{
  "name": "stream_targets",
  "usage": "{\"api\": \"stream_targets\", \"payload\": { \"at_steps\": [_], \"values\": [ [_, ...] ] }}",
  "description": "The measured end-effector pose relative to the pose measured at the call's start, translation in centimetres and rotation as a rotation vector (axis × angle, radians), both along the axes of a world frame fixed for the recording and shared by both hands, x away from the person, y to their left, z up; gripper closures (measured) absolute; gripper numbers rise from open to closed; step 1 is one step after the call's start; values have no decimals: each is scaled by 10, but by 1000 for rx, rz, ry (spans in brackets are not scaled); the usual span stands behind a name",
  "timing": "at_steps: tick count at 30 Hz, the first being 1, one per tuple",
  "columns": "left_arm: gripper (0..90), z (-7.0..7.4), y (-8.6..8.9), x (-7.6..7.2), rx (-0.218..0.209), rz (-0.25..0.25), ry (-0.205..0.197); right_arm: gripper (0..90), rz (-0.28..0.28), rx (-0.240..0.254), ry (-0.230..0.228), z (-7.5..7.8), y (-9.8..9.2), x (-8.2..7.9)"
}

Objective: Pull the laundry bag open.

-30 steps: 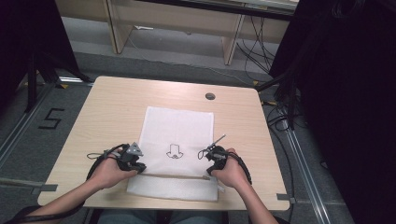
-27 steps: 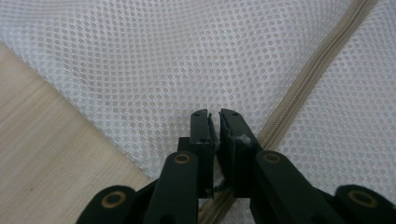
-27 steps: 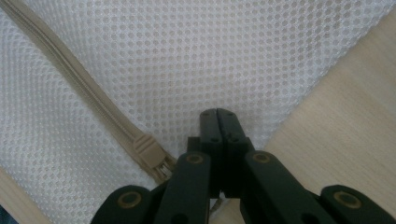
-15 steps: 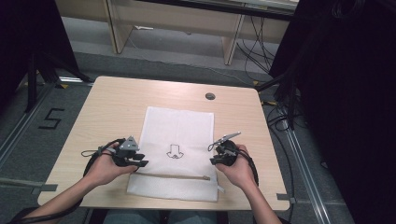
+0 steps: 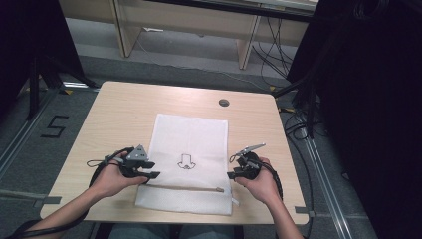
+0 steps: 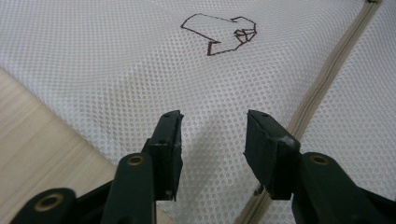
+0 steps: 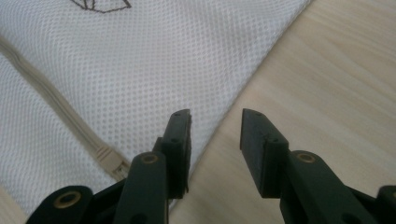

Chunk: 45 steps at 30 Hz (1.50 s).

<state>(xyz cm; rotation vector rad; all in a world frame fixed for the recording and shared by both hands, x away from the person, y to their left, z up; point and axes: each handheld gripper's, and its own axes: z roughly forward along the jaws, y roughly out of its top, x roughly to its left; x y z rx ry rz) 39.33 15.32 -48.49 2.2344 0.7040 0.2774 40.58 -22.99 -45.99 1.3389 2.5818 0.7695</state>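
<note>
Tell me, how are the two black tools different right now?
The left tool sits at the mesh bag's left edge, the right tool at its right edge. The left tool's jaws hover over the mesh beside the zipper, while the right tool's jaws straddle the bag's edge, one over mesh, one over the table. Both have just been opening, with nothing between the jaws.

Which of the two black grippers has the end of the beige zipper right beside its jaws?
The right gripper: the beige zipper ends beside it; the left gripper sits mid-mesh.
</note>
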Motion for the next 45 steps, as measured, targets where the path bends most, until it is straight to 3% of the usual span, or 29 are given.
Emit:
{"api": "stream_targets", "payload": {
  "at_steps": [4, 5, 7, 8, 9, 10, 13, 14, 16, 18, 19, 20, 21, 26, 28, 29, 38, 45],
  "values": [
    [514, -1, -2, 1, 1, -14, -11, 671, 10, 19, 9, 2, -6, -9],
    [504, -2, -2, 1, -8, -12, -8, 699, 26, 23, -1, 3, -8, -11],
    [490, -3, -1, 0, -16, -7, -11, 788, 25, -1, 35, 6, -9, -18],
    [489, -3, -1, 0, -16, -7, -11, 788, 25, -1, 35, 6, -9, -18],
    [489, -4, 1, 0, -4, -18, -29, 875, 66, -7, 15, 10, -10, -22],
    [490, -5, 1, -1, -16, -4, -14, 900, 59, -9, 11, 11, -10, -24],
    [492, -5, 2, -1, -12, -7, -15, 900, 26, -13, 37, 14, -8, -30],
    [501, -5, 1, -1, -25, -5, -7, 900, 8, 7, 86, 13, -4, -36],
    [514, -2, -2, -2, -35, -24, -18, 900, 46, -3, 76, 8, -5, -33],
    [521, -1, -5, -3, -39, -47, -26, 900, 34, 2, 101, 6, -2, -31],
    [526, -1, -6, -3, -35, -54, -25, 900, 56, 5, 93, 4, -2, -28],
    [532, -3, -9, -4, -60, -39, -17, 900, 55, 8, 103, 3, -1, -27],
    [537, -2, -10, -4, -60, -48, -15, 900, 34, 16, 127, 3, 0, -27],
    [549, 1, -20, -6, -63, -95, 5, 900, 26, 20, 162, -3, 5, -22],
    [552, 2, -26, -7, -83, -106, 29, 900, 26, 1, 180, -5, 7, -21],
    [553, 4, -29, -8, -71, -117, 24, 900, 26, 2, 186, -6, 8, -21],
    [562, 15, -58, -5, -77, -187, -15, 900, 28, -10, 182, -9, 11, -22],
    [565, 15, -85, -9, -85, -240, -10, 900, 46, -18, 168, -12, 11, -20]
  ]
}}
